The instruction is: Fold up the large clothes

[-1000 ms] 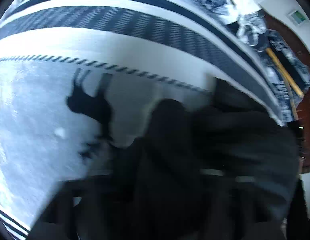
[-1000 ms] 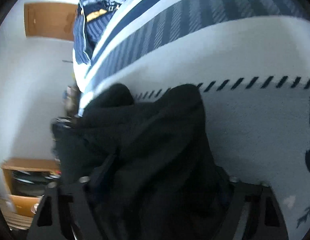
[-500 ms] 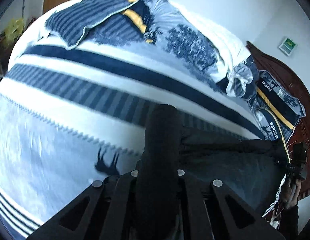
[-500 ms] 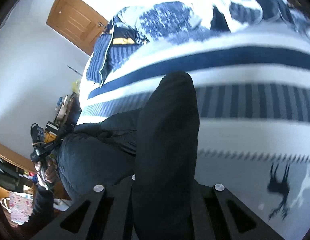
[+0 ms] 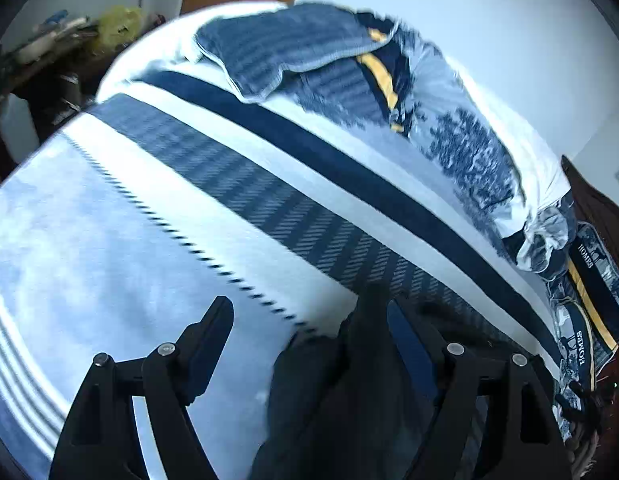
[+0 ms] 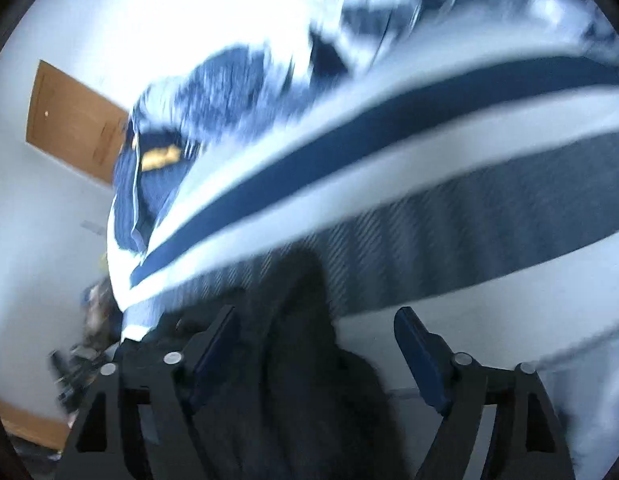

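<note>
Now both grippers stand spread, their jaws having just opened. The left gripper [image 5: 309, 336] has the dark garment [image 5: 349, 392] bunched against its right finger, its left finger clear. The right gripper [image 6: 317, 340] has the same garment [image 6: 305, 360] loose between its fingers, unpinched. The garment lies on the striped bedspread [image 5: 189, 208], with pillows [image 5: 309, 48] beyond.

left hand-held gripper [image 5: 309, 328] | right hand-held gripper [image 6: 317, 332] | jaws just opened, released dark garment [image 5: 349, 380]

left wrist: looks steeply down, close over blue-and-white striped bed cover [image 5: 229, 184] | right wrist: same tilt, blurred | shared: cover, black crumpled cloth garment [image 5: 349, 380], brown wooden door [image 6: 69, 128]
</note>
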A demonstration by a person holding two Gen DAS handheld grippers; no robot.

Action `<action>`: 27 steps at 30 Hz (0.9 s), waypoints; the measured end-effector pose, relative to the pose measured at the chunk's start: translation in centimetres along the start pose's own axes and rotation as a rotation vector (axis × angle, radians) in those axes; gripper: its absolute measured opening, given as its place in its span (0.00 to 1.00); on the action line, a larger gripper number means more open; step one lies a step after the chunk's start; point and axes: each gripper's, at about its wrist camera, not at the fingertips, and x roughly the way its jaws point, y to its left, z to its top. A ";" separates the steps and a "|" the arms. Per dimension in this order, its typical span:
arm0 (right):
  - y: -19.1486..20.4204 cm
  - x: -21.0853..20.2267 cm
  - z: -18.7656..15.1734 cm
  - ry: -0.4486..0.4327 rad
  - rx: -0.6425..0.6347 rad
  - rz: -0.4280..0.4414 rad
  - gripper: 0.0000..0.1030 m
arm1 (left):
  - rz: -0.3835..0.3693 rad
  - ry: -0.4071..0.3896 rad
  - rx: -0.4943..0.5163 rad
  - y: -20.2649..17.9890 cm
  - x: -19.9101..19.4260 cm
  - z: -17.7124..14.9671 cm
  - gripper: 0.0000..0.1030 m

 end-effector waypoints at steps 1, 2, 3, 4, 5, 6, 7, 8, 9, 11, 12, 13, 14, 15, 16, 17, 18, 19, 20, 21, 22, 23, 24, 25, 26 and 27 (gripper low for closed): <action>0.1 -1.7 -1.4 0.005 0.017 0.039 0.80 | -0.011 -0.007 -0.016 0.6 -1.5 -0.5 0.80; 0.4 -3.2 -3.0 -0.005 0.032 0.074 0.80 | 0.001 -0.003 -0.042 1.4 -2.9 -2.0 0.85; 0.6 -4.8 -4.8 -0.019 0.043 0.104 0.80 | 0.022 0.008 -0.056 1.9 -3.7 -3.5 0.87; 0.6 -6.4 -7.2 -0.033 0.055 0.130 0.80 | 0.034 0.018 -0.066 2.5 -4.1 -4.8 0.87; 1.2 -6.8 -8.9 -0.041 0.063 0.139 0.80 | 0.044 0.038 -0.073 3.0 -4.4 -6.7 0.87; 1.2 -7.7 -11.5 -0.048 0.078 0.136 0.80 | 0.044 0.065 -0.064 3.2 -4.3 -8.7 0.87; 0.9 -8.4 -14.1 -0.054 0.095 0.125 0.80 | 0.039 0.087 -0.055 3.4 -4.2 -10.5 0.87; 0.8 -8.4 -15.9 -0.059 0.103 0.118 0.80 | 0.023 0.104 -0.051 3.8 -3.9 -12.5 0.87; 0.2 -8.6 -17.6 -0.065 0.108 0.106 0.80 | 0.000 0.112 -0.046 4.2 -3.5 -14.1 0.87; -1.6 -7.9 -20.9 -0.088 0.142 0.057 0.80 | -0.010 0.100 -0.041 4.8 -3.1 -17.1 0.87; -2.2 -7.6 -22.2 -0.089 0.140 0.029 0.80 | 0.011 0.069 -0.024 5.0 -3.3 -18.0 0.87; -2.9 -7.2 -23.3 -0.092 0.136 0.005 0.80 | 0.050 0.021 -0.008 5.1 -3.5 -19.0 0.87; -3.5 -7.0 -23.5 -0.078 0.158 0.010 0.80 | 0.106 0.016 -0.029 5.0 -3.7 -19.1 0.87; -3.9 -7.1 -23.3 -0.061 0.203 0.065 0.80 | 0.109 0.000 -0.005 4.4 -4.0 -18.9 0.87; -3.7 -7.4 -23.0 -0.082 0.195 0.108 0.80 | 0.103 -0.043 0.056 3.4 -4.6 -18.6 0.87; -3.2 -8.1 -22.7 -0.117 0.157 0.079 0.80 | 0.131 -0.081 0.114 2.4 -4.9 -18.4 0.87; -2.9 -8.2 -22.6 -0.132 0.134 0.039 0.80 | 0.158 -0.093 0.150 1.8 -4.9 -18.5 0.87; -2.6 -8.2 -22.6 -0.138 0.114 0.020 0.80 | 0.180 -0.087 0.176 1.3 -4.5 -18.6 0.87; -2.4 -8.0 -22.9 -0.123 0.099 0.008 0.80 | 0.197 -0.072 0.191 0.9 -3.9 -18.5 0.87; -2.1 -7.7 -22.9 -0.110 0.085 -0.011 0.80 | 0.210 -0.058 0.210 0.6 -3.5 -18.7 0.87; -1.7 -7.4 -23.0 -0.097 0.064 -0.028 0.80 | 0.210 -0.053 0.239 0.0 -3.2 -18.7 0.87; -1.4 -7.2 -23.1 -0.085 0.050 -0.032 0.80 | 0.212 -0.058 0.257 -0.4 -3.1 -18.7 0.87; -1.2 -6.8 -23.2 -0.072 0.038 -0.036 0.80 | 0.220 -0.068 0.268 -0.6 -3.1 -18.8 0.87; -1.0 -6.4 -23.3 -0.059 0.030 -0.043 0.80 | 0.226 -0.078 0.277 -0.8 -3.1 -18.9 0.87; -0.7 -5.8 -23.3 -0.040 0.018 -0.050 0.80 | 0.227 -0.086 0.293 -1.0 -3.1 -19.0 0.87; -0.5 -5.4 -23.3 -0.029 0.008 -0.053 0.79 | 0.230 -0.091 0.305 -1.2 -3.1 -19.0 0.87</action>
